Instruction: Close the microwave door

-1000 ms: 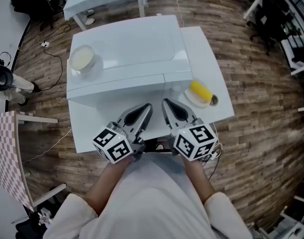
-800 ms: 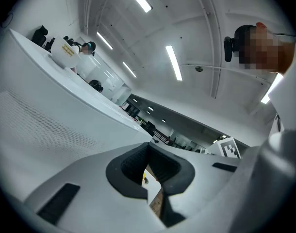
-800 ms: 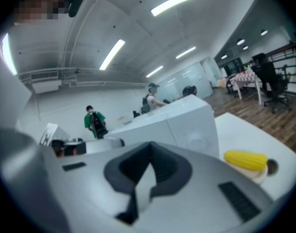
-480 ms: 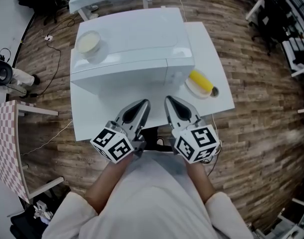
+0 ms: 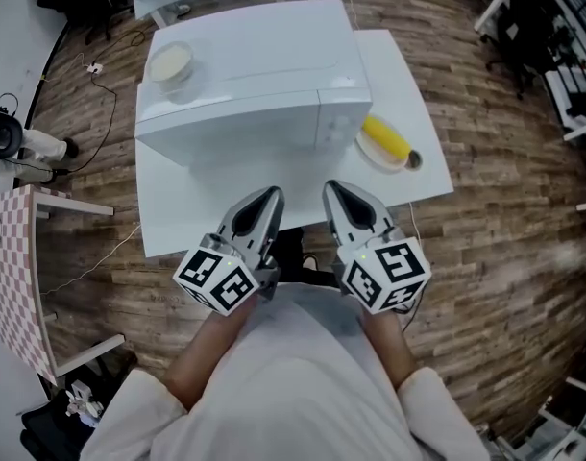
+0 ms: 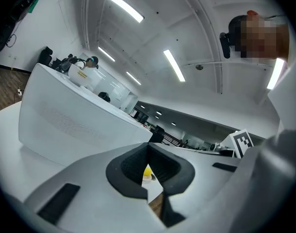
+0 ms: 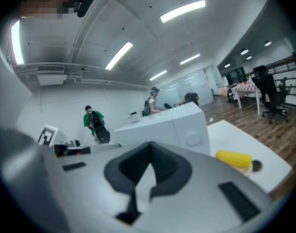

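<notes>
Since the microwave door [image 5: 226, 134] sits flush, closing looks done.
Left gripper [image 5: 267, 196] and right gripper [image 5: 333, 190]: jaws together, empty, parked clear as no push remains; microwave [image 5: 250, 56] directly ahead of both.

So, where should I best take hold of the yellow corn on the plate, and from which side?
Probably its middle, from above: the corn lies flat on the plate, right of the microwave, so jaws closing across its narrow width should hold.
</notes>
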The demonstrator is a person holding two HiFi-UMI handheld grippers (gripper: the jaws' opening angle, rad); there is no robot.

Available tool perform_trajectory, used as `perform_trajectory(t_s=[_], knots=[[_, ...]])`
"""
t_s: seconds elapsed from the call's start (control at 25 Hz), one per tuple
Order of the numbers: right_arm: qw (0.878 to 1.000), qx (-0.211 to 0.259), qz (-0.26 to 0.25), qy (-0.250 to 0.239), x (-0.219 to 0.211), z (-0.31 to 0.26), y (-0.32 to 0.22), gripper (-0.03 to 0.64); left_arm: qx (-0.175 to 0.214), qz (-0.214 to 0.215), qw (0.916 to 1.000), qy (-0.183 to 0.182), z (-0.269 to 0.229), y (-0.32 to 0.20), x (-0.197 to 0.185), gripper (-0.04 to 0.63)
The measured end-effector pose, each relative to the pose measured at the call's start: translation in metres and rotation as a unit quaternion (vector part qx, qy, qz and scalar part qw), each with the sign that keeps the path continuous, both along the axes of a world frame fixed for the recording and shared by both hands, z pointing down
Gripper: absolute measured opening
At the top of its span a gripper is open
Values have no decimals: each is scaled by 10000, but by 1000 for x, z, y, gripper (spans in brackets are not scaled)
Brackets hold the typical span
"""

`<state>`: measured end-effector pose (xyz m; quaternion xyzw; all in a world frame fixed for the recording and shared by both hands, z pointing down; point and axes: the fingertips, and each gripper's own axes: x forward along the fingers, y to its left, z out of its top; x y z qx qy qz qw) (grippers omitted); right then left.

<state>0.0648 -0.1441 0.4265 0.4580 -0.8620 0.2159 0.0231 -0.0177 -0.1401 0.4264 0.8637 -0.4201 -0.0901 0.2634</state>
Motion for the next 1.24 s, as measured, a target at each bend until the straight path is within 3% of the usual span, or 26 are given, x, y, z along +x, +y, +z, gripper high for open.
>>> perform_trajectory(t_s=[0.6,1.24], knots=[[9998,154,-34,104,6,-15,7,23,-2,81,9999,-120,-2,4,6,18],[9965,87,-820,163,-4,-18,5,23,92,9,9999,-121,-10,-4,-2,18]])
